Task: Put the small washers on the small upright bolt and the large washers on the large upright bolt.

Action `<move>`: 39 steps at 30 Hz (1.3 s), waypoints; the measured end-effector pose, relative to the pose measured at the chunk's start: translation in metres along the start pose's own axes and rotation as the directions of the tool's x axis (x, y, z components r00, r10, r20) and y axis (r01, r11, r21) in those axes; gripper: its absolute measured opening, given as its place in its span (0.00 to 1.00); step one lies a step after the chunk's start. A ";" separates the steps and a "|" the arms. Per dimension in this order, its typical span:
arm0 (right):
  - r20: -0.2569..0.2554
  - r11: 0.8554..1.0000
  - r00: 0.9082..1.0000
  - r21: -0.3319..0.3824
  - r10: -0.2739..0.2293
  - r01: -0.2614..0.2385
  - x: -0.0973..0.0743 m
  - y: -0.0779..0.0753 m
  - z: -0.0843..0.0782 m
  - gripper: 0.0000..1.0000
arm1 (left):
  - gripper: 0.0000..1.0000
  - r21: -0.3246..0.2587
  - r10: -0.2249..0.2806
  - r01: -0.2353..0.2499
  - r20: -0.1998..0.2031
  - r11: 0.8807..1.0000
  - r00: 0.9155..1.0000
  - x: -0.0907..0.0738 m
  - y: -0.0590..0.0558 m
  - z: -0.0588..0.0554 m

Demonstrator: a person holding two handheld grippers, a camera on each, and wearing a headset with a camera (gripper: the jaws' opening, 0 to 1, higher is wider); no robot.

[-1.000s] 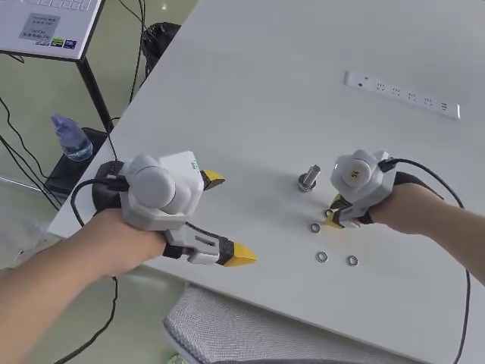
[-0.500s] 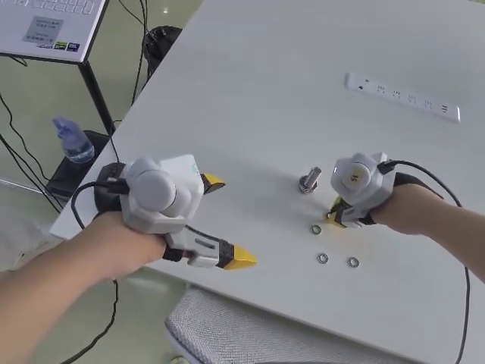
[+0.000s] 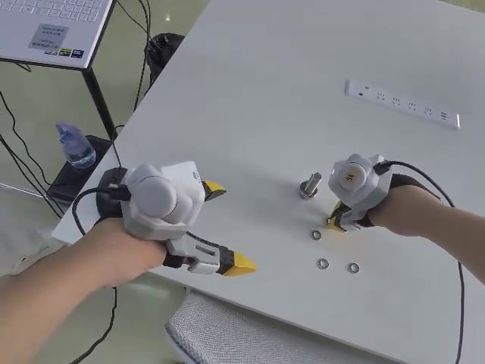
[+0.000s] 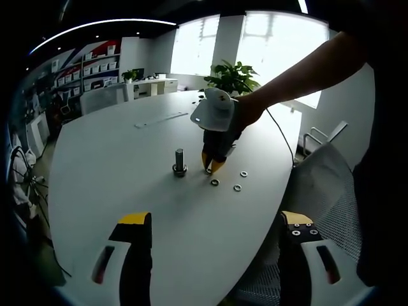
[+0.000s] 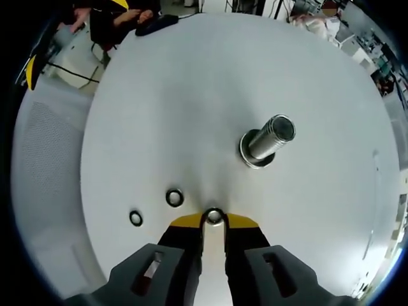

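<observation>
An upright steel bolt [image 3: 309,185] [image 5: 268,141] [image 4: 179,161] stands on the white table [image 3: 250,98], with a ring at its base. My right gripper [image 3: 336,221] [image 5: 215,220] [image 4: 213,167] points down at the table just right of the bolt. Its yellow tips are closed on a small washer [image 5: 215,216] lying there. Three loose washers lie in front: one [image 3: 316,235] [image 5: 174,197] near the tips, and two [image 3: 323,264] [image 3: 353,268] closer to the table's near edge. My left gripper [image 3: 227,225] [image 4: 215,220] is held wide open over the near left side, nothing between its jaws.
A white power strip [image 3: 402,97] lies at the far right of the table. A grey chair seat [image 3: 227,334] sits under the near edge. Off the left side are a laptop [image 3: 53,30], a water bottle [image 3: 74,144] and cables on the floor.
The picture has shifted slightly. The right gripper's tips stay down at the same spot beside the bolt, and the left gripper hangs open as before.
</observation>
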State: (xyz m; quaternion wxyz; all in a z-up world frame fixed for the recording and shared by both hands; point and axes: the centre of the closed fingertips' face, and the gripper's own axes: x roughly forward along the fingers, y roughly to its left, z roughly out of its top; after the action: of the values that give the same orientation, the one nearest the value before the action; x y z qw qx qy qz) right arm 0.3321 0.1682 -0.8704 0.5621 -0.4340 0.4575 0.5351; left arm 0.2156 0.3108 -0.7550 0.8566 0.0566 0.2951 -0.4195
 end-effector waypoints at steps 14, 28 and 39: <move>-0.002 0.999 1.000 0.037 0.006 -0.006 -0.007 -0.001 0.000 0.12 | 0.84 0.008 0.015 -0.015 0.012 1.000 1.000 0.001 0.003 0.004; 0.014 0.998 1.000 0.052 0.025 -0.026 -0.027 0.006 0.001 0.12 | 0.92 0.042 0.037 -0.037 -0.003 0.998 0.999 0.005 0.003 0.001; 0.030 0.994 0.999 0.101 0.036 -0.039 -0.046 0.001 -0.013 0.12 | 0.94 0.061 0.038 -0.037 -0.012 0.997 0.999 0.008 0.003 0.004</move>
State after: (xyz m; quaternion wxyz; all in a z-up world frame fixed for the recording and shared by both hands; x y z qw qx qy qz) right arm 0.3297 0.1464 -0.8280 0.5798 -0.3886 0.4841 0.5277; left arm 0.2228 0.3059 -0.7567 0.8602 0.0908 0.2868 -0.4119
